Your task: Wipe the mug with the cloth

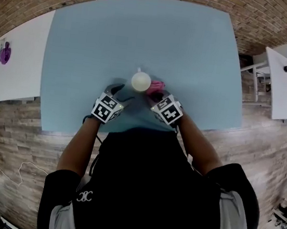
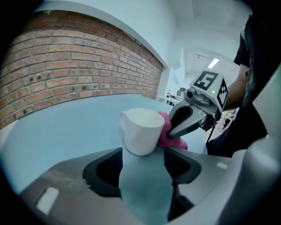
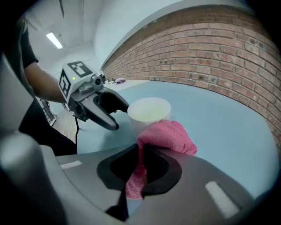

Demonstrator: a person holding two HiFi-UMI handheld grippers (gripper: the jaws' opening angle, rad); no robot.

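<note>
Two grippers over blue table [image 1: 144, 33] | left gripper [image 2: 142, 154]: jaws wide, white mug [image 2: 141, 131] upright between tips | right gripper [image 3: 141, 151]: clamped on pink cloth [image 3: 169, 136], touching mug just ahead

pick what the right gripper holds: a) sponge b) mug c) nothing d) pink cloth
d: the right gripper has its jaws shut on the cloth, which bunches up beside the mug.

light: bright, even, ceiling strip lamp [image 3: 54, 40] | shadows: soft | edges: fisheye-warped, dark vignette | blur: slight
</note>
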